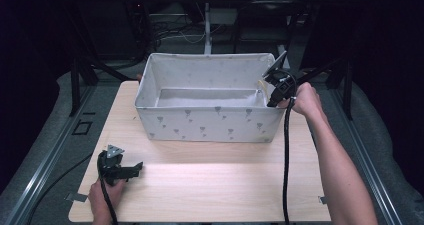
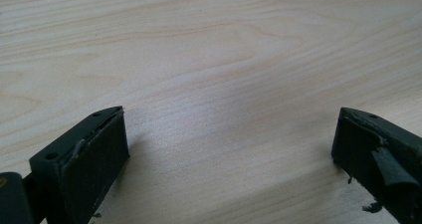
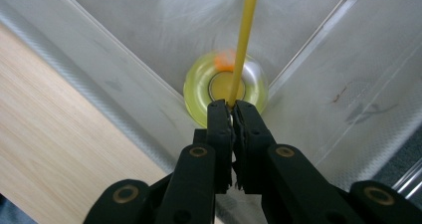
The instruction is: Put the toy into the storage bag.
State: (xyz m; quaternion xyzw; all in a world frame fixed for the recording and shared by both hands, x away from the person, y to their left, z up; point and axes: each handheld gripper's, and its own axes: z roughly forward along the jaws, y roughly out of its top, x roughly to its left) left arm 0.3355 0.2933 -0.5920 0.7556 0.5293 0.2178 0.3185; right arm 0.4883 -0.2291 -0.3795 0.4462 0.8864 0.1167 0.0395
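A: Start w/ the tape. You've got 1 yellow tape roll (image 3: 225,87) lying flat on the floor of the fabric bin (image 1: 207,120), tucked into the bin's right-hand corner. A yellow strip (image 3: 245,40) runs up from your right gripper (image 3: 232,106) past the roll; I can't tell if it's the roll's loose end or a separate piece.

B: Is the grip good?

A: Right gripper's clenched on that strip, jaws pinched together w/ only the strip's thickness between them, right at the tips. In the high view that gripper (image 1: 274,96) hangs over the bin's right rim, tilted down into the corner.

B: How do you want me to handle this step?

A: My read: you're working the strip over the bin. Keep the pinch firm, since it's a tip-only hold and could slip. Keep the hand centred over the corner so the strip doesn't drag on the bin wall, and move slow; the bin's soft-sided and may shift on the table (image 1: 200,185).

B: And the left?

A: Left gripper (image 1: 131,169) rests on the table near the front-left edge, well apart from the bin. It's released: in the left gripper view both jaws stand wide w/ bare wood between them.

B: Count?

A: 1 roll, 1 strip, 1 bin, 1 table, 2 grippers.
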